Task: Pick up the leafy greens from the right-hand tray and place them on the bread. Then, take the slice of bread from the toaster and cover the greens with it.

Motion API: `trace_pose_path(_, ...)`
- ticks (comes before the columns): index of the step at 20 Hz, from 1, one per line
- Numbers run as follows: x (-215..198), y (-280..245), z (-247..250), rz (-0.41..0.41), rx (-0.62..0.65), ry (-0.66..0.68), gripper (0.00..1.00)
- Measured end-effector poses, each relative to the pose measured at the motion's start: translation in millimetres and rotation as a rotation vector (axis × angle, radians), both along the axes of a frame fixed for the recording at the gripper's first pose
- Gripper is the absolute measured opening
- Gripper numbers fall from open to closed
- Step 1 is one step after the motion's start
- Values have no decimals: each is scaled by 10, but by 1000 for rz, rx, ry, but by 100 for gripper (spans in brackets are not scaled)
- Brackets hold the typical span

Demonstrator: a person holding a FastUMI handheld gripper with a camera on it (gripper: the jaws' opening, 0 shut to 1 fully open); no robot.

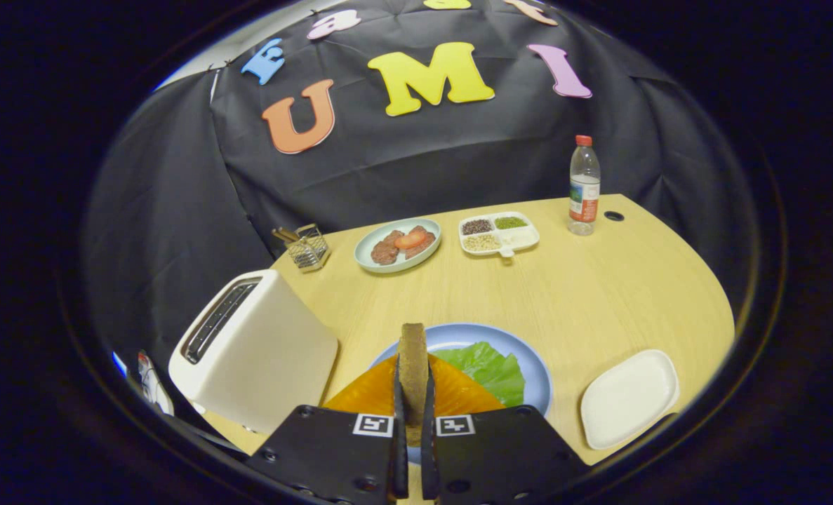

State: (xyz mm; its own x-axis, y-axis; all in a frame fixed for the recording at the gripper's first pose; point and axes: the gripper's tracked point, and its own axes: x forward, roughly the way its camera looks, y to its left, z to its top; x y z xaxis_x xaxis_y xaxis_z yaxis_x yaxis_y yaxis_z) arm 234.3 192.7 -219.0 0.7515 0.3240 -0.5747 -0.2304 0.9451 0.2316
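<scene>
Gripper (413, 421): 2 flat blocks w/ screws, square tag markers.

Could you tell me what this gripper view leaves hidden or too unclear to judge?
- Bottom bread on the round blue plate: hidden by the green lettuce leaf, the upright brown bread slice and the gripper.
- Slots of the white toaster: too dark to see inside.
- Fillings of the white divided tray: too small to identify.
- Items in the small wire basket: too small.

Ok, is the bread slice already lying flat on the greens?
No. The bread slice stands on edge, clamped between the fingers of the gripper, above the greens on the blue plate.
</scene>
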Motion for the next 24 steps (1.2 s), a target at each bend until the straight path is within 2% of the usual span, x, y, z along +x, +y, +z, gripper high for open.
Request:
trace_pose_path(4,102,-196,-140,1,20,-27,7)
trace_pose_path(13,173,-510,-631,-35,-44,2,8)
trace_pose_path(16,152,-501,-582,-25,-41,-9,9)
trace_pose_path(18,145,-551,-509,-38,-62,-24,20)
trace_pose_path(20,152,-614,-435,-69,-76,-41,44)
trace_pose_path(22,108,-633,-274,-84,-57,-68,54)
trace_pose_path(24,56,-642,-33,-93,-35,-124,74)
